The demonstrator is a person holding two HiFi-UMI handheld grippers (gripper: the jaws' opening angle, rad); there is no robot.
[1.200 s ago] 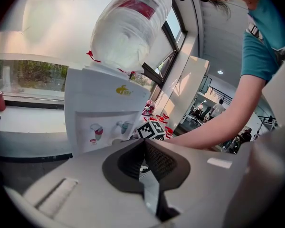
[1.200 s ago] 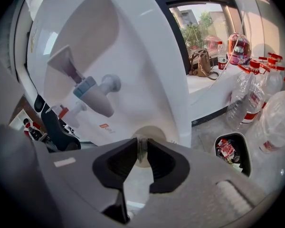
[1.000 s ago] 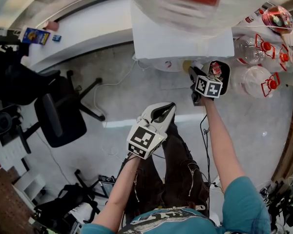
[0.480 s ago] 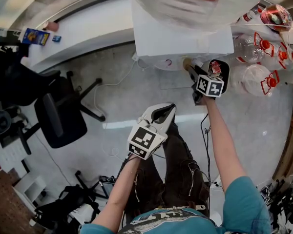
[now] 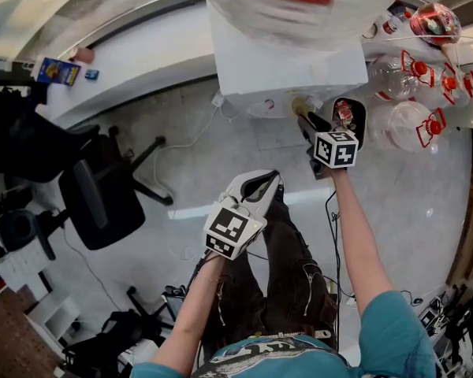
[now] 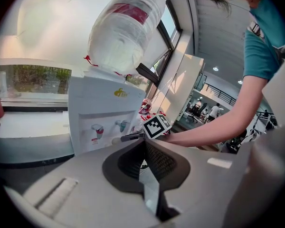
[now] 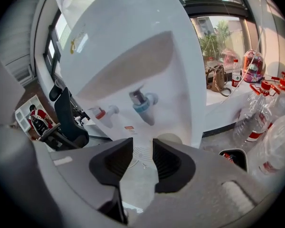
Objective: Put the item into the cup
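A white water dispenser (image 5: 284, 61) with a big bottle on top stands before me. Its red tap (image 7: 102, 113) and blue tap (image 7: 142, 103) hang over the drip tray (image 7: 141, 155). A pale beige round thing, perhaps the cup (image 7: 170, 138), sits at the tray's right edge. My right gripper (image 5: 303, 118) points down at the tray. It is open; its jaws have just been opening and nothing is between them. My left gripper (image 5: 268, 181) hangs back over my legs, shut and empty. The left gripper view shows the right gripper (image 6: 128, 137) at the dispenser (image 6: 99, 122).
Several empty water bottles with red caps (image 5: 414, 124) lie right of the dispenser. A black bin (image 5: 353, 113) stands by my right hand. A black office chair (image 5: 102, 199) is at the left. A white counter (image 5: 134, 53) runs behind.
My right gripper has lifted a little in front of the dispenser. The left gripper has stayed where it was.
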